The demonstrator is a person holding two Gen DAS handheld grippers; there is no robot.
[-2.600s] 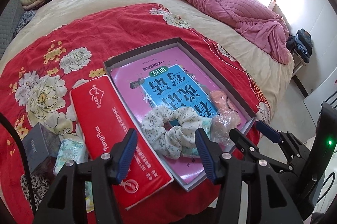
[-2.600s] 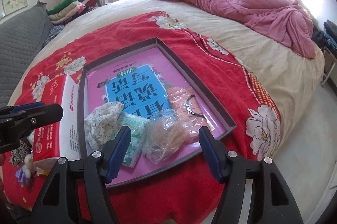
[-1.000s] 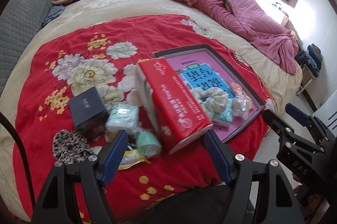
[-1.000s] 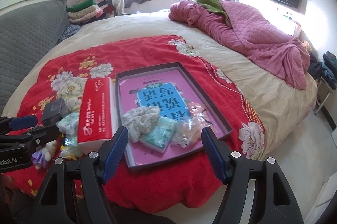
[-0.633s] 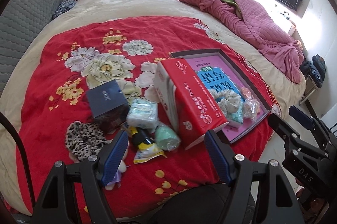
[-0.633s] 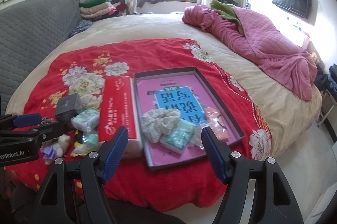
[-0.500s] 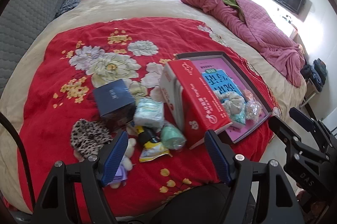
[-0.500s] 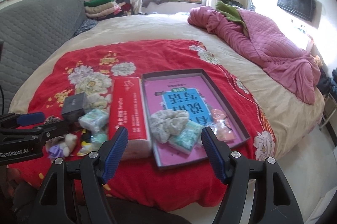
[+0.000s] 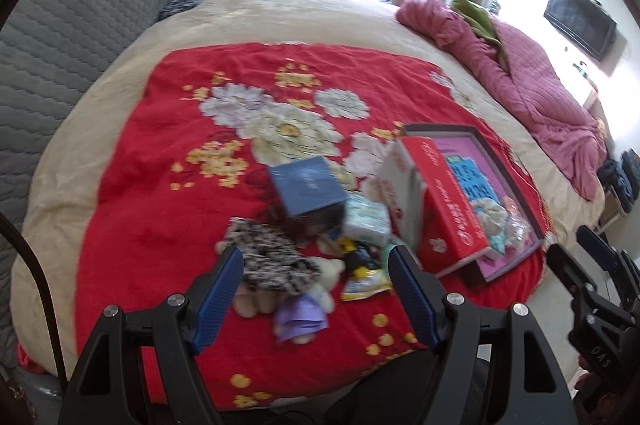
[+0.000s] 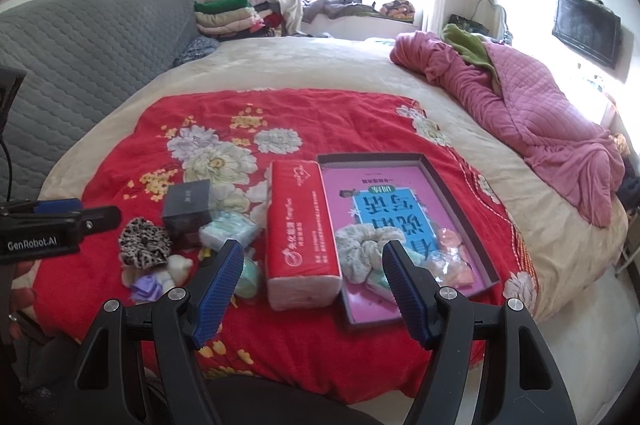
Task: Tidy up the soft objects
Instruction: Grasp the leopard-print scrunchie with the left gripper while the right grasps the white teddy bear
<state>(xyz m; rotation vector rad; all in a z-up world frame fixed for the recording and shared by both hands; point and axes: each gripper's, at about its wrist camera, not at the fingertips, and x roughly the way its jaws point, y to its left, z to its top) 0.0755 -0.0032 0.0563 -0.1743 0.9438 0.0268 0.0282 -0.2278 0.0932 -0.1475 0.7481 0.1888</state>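
A shallow dark tray (image 10: 456,193) with a pink lining lies on the red floral blanket; it also shows in the left wrist view (image 9: 516,185). In it lie a pale floral scrunchie (image 10: 366,249), a green packet and clear bags. Left of the red tissue pack (image 10: 300,225) sit a leopard scrunchie (image 10: 145,242), a dark box (image 10: 188,205), a pale packet (image 10: 228,231), a plush toy with a purple bow (image 9: 298,309) and a yellow pouch (image 9: 366,275). My left gripper (image 9: 316,289) is open and empty above the leopard scrunchie (image 9: 272,257). My right gripper (image 10: 314,279) is open and empty over the blanket's front edge.
The blanket (image 10: 224,113) covers a round cream bed. A pink quilt (image 10: 540,113) is heaped at the right. A grey padded headboard (image 10: 80,57) runs along the left. Folded clothes (image 10: 228,13) are stacked by the window. A TV (image 10: 586,29) hangs on the right wall.
Both grippers have pulled back and up from the tray, and the left one has swung left over the loose pile. Both stay open and empty.
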